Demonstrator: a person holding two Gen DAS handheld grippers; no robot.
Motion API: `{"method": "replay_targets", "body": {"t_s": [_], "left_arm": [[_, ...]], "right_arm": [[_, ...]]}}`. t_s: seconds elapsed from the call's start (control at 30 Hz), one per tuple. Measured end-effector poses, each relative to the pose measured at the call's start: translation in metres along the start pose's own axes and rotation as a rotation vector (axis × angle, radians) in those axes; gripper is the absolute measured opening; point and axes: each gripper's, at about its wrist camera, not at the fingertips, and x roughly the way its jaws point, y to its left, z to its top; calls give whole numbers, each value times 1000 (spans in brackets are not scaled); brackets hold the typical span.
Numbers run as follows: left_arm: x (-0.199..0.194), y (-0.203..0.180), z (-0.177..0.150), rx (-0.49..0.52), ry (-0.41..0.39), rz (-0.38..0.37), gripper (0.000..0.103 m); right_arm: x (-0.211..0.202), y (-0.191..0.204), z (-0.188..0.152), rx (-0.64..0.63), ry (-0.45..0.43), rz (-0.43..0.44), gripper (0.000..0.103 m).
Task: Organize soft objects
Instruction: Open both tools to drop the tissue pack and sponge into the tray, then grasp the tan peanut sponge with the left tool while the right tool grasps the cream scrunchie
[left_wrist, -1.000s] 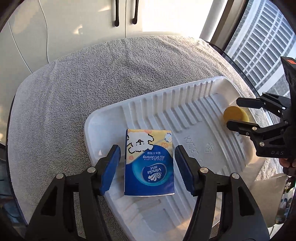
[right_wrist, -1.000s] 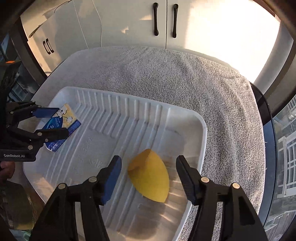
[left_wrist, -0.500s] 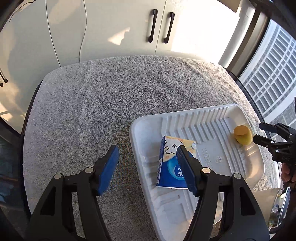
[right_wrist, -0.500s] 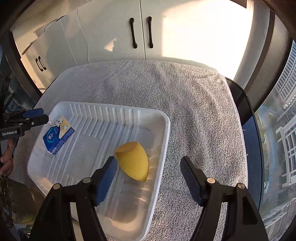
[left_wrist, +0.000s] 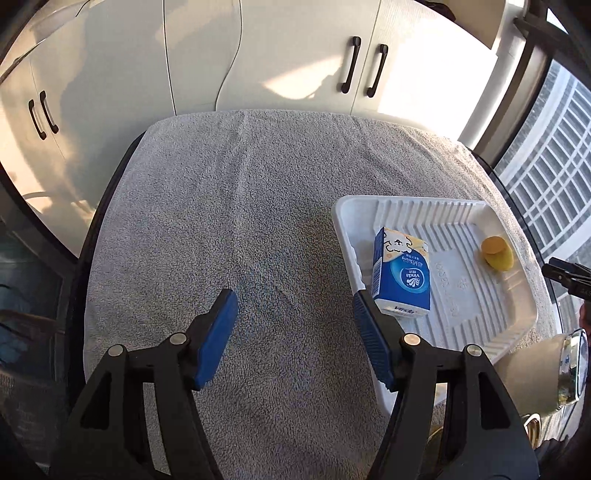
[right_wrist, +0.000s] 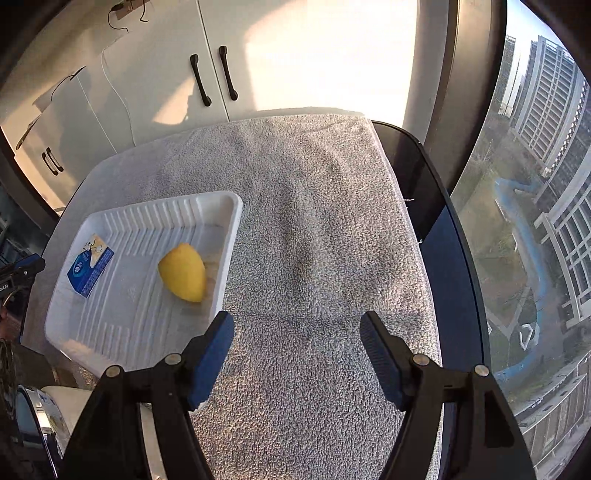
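A dark, glossy table (right_wrist: 448, 258) with a rounded edge carries the scene. A grey terry-cloth towel (left_wrist: 236, 229) covers most of its top, leaving a bare strip along the right side in the right wrist view. A white ribbed plastic tray (left_wrist: 517, 295) lies directly on the towel, toward the near side. Beside the tray's near corner stands a cream-coloured container (left_wrist: 532, 373) whose footing cannot be determined.

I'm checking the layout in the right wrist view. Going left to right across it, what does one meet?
Tissue pack → yellow sponge → right rim of the white tray → bare grey towel → dark table edge → window.
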Motion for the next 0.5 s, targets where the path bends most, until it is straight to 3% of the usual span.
{"method": "replay_targets", "body": {"t_s": [0.3, 0.5], "left_arm": [[-16, 25, -40, -34, -23, 61, 63], [-37, 40, -75, -76, -56, 64, 63]], "right_arm": [[-24, -33, -38, 44, -2, -38, 73], [-45, -42, -72, 61, -22, -47, 73]]}}
